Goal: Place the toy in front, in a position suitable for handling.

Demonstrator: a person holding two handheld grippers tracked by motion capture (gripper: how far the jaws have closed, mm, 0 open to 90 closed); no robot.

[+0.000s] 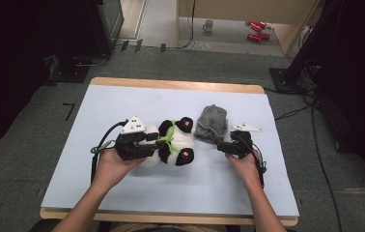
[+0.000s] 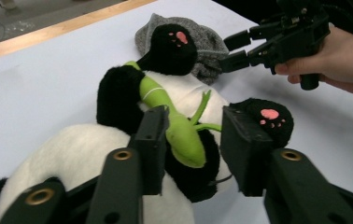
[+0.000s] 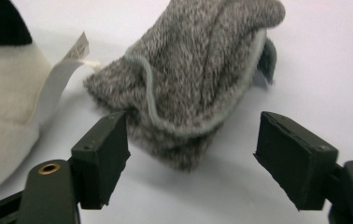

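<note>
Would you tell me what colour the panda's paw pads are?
Pink, on black paws; the left gripper view shows them best.

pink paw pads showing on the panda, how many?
2. One pad is on the paw beside the grey knit hat; the other pad is on the paw just past the left gripper. Other paws may be hidden.

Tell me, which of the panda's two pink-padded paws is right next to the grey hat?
The far paw, the raised one whose black back rests against the grey knitted hat. The other paw lies apart from the hat, beside the left gripper by the green bamboo.
</note>
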